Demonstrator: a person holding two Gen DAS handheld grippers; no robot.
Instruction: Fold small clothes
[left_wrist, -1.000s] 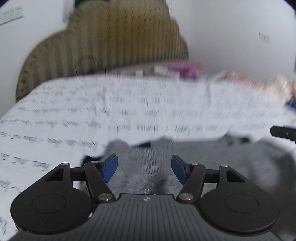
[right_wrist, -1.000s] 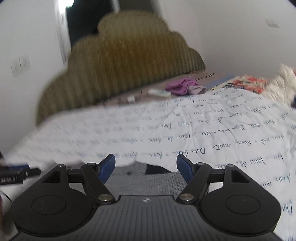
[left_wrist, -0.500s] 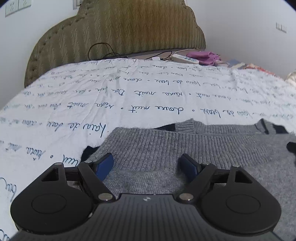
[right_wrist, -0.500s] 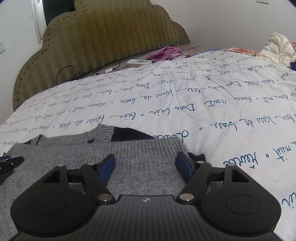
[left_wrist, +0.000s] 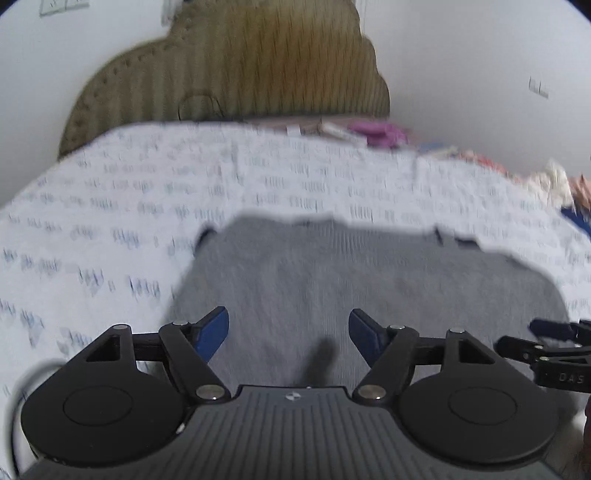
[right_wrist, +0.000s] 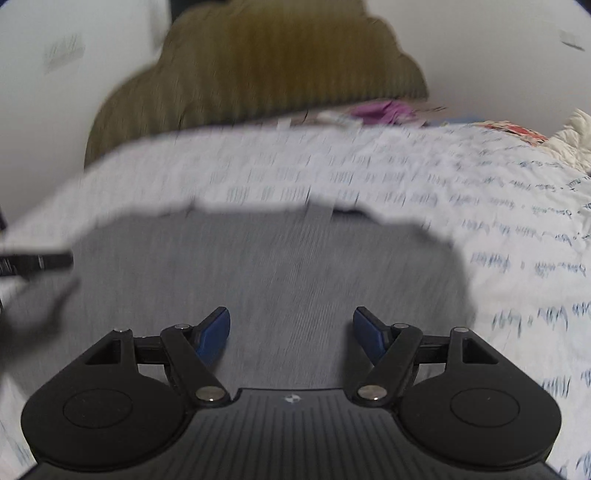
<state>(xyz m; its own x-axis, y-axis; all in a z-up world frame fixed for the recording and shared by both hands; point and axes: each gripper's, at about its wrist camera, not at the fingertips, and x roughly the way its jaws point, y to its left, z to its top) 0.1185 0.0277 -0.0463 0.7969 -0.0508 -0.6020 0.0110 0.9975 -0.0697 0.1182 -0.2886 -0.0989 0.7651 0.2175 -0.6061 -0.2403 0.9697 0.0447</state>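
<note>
A grey knit sweater (left_wrist: 332, 280) lies flat on the bed, also in the right wrist view (right_wrist: 280, 273). My left gripper (left_wrist: 289, 332) is open and empty, above the sweater's left part. My right gripper (right_wrist: 291, 330) is open and empty, above its right part. The right gripper's fingers (left_wrist: 546, 332) show at the right edge of the left wrist view. The left gripper's finger (right_wrist: 37, 262) shows at the left edge of the right wrist view. Both views are motion-blurred.
A white bedspread with blue script (left_wrist: 110, 206) covers the bed. An olive padded headboard (left_wrist: 236, 66) stands against the wall. A purple cloth (right_wrist: 384, 110) and small items lie near the headboard. A white garment (right_wrist: 572, 136) lies at the far right.
Both grippers have pulled back and up from the sweater's far edge. More of the sweater now shows ahead of the fingers. Both stay open.
</note>
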